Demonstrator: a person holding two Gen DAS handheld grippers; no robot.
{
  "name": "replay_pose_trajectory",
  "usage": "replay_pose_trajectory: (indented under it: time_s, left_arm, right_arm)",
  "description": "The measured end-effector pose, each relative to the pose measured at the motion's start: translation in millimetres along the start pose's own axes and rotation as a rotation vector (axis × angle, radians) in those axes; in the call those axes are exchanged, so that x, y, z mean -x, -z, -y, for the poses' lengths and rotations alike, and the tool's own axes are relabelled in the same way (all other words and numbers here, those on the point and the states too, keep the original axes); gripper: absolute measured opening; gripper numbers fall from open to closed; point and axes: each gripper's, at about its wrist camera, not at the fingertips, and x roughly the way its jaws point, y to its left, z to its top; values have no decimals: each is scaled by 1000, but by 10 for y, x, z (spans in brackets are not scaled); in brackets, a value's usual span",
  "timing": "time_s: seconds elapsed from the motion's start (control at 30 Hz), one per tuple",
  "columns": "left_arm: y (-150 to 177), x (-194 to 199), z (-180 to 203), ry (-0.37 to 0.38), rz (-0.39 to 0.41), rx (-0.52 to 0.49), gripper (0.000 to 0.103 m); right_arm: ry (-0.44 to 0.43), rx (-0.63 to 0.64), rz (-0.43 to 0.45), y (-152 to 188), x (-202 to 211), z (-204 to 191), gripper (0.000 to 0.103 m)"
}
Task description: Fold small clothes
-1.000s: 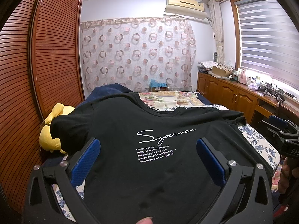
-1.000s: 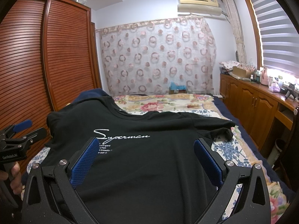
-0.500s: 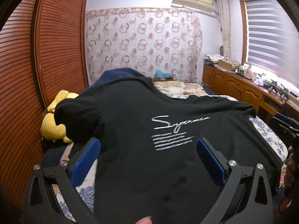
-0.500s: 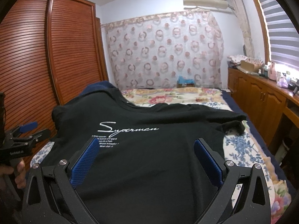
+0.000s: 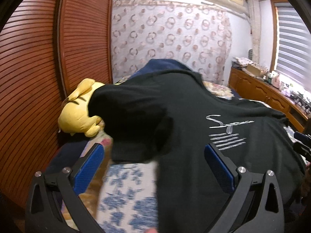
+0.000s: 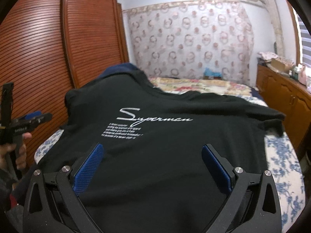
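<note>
Left wrist view: my left hand-held gripper has its blue pads spread wide apart, nothing between them, hovering over the near left edge of the black T-shirt. Shirt lies spread on the bed, print side up, white lettering visible; picture is blurred on this side. Left sleeve reaches out towards a yellow plush toy by the wardrobe and looks to rest against it. Right wrist view: right hand-held gripper also wide apart and empty, above the lower body of the shirt. Right sleeve lies out flat towards the cabinet side, cuff slightly curled. My judgement on progress: shirt is laid out and roughly smoothed, but no fold has been made, since both sleeves are out and the hem is not turned up. Left to do: all the folds, sleeves first.
</note>
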Motion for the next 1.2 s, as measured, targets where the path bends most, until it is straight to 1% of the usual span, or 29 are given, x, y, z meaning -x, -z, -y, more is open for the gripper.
replay_pose_trajectory:
  time_s: [0.03, 0.1, 0.13, 0.23, 0.27, 0.3, 0.4, 0.53, 0.67, 0.77, 0.83, 0.9, 0.93, 0.97, 1.0, 1.07, 1.13, 1.2]
  left_arm:
    - [-9, -54, -79, -15, -11, -3, 103]
    - [1, -78, -148, -29, -24, -12, 99]
    - [3, -126, -212, -31, -40, -14, 98]
    - [17, -308, -341, -13, -113, -12, 92]
    - [24, -399, -381, 3, -146, -7, 88]
    - [30, -437, -399, 8, -158, -3, 81]
    - [33, -584, -485, 19, -204, 26, 74]
    - [93, -803, -556, 13, -271, 54, 72]
    - [180, -932, -541, -5, -330, 47, 72]
    - [168, -940, -563, -5, -338, 57, 72]
    - [156, -959, -593, 9, -345, 63, 72]
    - [157, -961, -608, 57, -343, 85, 56]
    - [152, -966, -626, 72, -343, 93, 52]
    - [144, -961, -621, 82, -341, 94, 40]
    - [134, -948, -590, 65, -335, 75, 33]
    - [118, -929, -544, 25, -327, 35, 23]
    - [108, -907, -505, -4, -323, -3, 10]
    - [86, -848, -483, 3, -308, -14, 7]
  right_arm:
    - [-8, 9, -9, 6, -25, -20, 102]
    - [-19, 22, -24, 13, -87, -58, 102]
    - [-24, 27, -30, 16, -114, -71, 102]
    - [-34, 42, -49, 23, -192, -107, 102]
    - [-37, 47, -53, 29, -211, -115, 102]
    - [-39, 51, -59, 28, -241, -122, 102]
    - [-43, 59, -75, 26, -318, -132, 102]
    - [-49, 70, -90, 42, -362, -139, 102]
    - [-49, 79, -93, 50, -365, -157, 102]
    - [-55, 74, -96, 55, -368, -150, 102]
    - [-56, 71, -96, 53, -371, -146, 102]
    - [-60, 69, -96, 53, -372, -142, 102]
    - [-61, 67, -96, 54, -372, -135, 102]
    - [-62, 64, -96, 56, -372, -128, 102]
    - [-63, 62, -96, 55, -372, -124, 102]
    - [-65, 60, -95, 55, -370, -118, 102]
    - [-64, 61, -94, 57, -369, -117, 102]
    - [-66, 61, -95, 53, -368, -120, 102]
